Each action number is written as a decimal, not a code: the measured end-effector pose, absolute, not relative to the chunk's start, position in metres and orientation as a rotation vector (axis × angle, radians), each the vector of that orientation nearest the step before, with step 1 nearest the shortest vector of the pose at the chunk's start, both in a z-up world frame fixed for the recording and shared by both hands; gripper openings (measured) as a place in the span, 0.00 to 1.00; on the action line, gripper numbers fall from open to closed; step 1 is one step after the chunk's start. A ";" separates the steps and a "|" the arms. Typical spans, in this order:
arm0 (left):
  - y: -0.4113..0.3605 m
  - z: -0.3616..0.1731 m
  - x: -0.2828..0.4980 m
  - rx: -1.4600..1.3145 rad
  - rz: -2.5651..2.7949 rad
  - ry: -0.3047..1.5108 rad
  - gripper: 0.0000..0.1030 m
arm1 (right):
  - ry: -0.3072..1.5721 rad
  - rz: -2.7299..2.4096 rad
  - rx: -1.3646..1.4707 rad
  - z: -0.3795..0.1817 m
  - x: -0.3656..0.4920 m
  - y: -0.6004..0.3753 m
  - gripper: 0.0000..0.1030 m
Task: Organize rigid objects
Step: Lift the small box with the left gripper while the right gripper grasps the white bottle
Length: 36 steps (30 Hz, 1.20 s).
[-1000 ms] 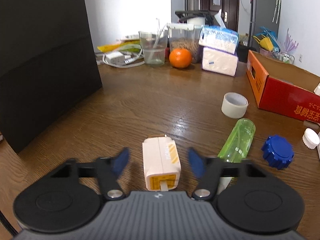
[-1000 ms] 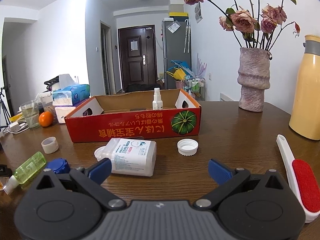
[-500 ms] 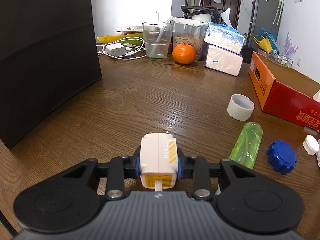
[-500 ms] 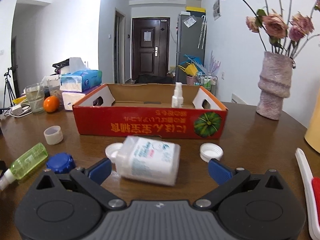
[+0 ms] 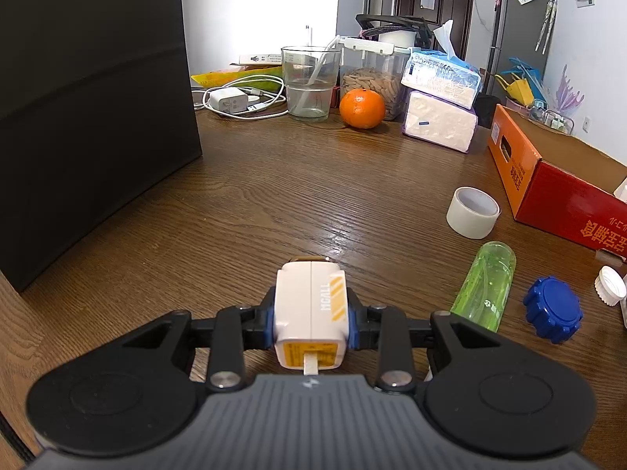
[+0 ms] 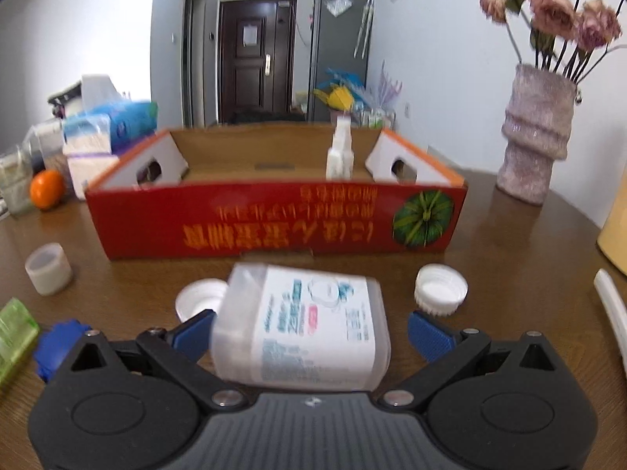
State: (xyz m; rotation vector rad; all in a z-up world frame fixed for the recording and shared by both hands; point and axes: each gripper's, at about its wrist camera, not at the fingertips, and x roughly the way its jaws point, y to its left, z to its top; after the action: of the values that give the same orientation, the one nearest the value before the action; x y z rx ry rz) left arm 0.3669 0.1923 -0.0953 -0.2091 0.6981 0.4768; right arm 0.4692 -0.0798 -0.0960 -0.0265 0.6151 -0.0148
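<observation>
My left gripper (image 5: 310, 325) is shut on a small white and yellow box (image 5: 309, 305), its blue pads pressing on both sides just above the wooden table (image 5: 274, 196). My right gripper (image 6: 309, 333) stands open around a white labelled bottle (image 6: 305, 325) that lies on its side. The left pad is close to the bottle's shoulder and the right pad stands apart from it. Behind the bottle is the red cardboard box (image 6: 274, 227), open on top, with a small white spray bottle (image 6: 340, 152) upright inside.
A green bottle (image 5: 486, 286), a blue cap (image 5: 552, 309), a tape roll (image 5: 472, 211) and white caps (image 6: 441, 288) lie loose before the red box. A black box (image 5: 90, 117) stands at left. An orange (image 5: 361, 109), a glass and tissue packs stand behind, a vase (image 6: 537, 133) at right.
My left gripper closed on the white and yellow box and has held it since. My right gripper moved forward and down until the white bottle came between its open fingers.
</observation>
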 end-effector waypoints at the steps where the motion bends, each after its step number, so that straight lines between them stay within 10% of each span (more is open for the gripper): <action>1: 0.192 -0.095 0.367 -0.208 0.478 0.699 0.32 | 0.624 -0.009 -0.012 -0.098 0.470 -0.082 1.00; 8: 0.192 -0.096 0.367 -0.203 0.479 0.699 0.32 | 0.604 0.001 0.050 -0.099 0.472 -0.092 0.98; 11: 0.192 -0.096 0.367 -0.202 0.480 0.699 0.32 | 0.608 0.021 0.068 -0.100 0.474 -0.096 0.80; 36: 0.187 -0.080 0.351 -0.195 0.513 0.597 0.31 | 0.453 0.086 0.069 -0.077 0.446 -0.098 0.79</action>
State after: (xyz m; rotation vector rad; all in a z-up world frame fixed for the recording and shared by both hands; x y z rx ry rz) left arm 0.3513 0.1872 -0.0801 -0.1952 0.5968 0.5129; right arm 0.4463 -0.0977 -0.0767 0.0692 0.4531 0.0864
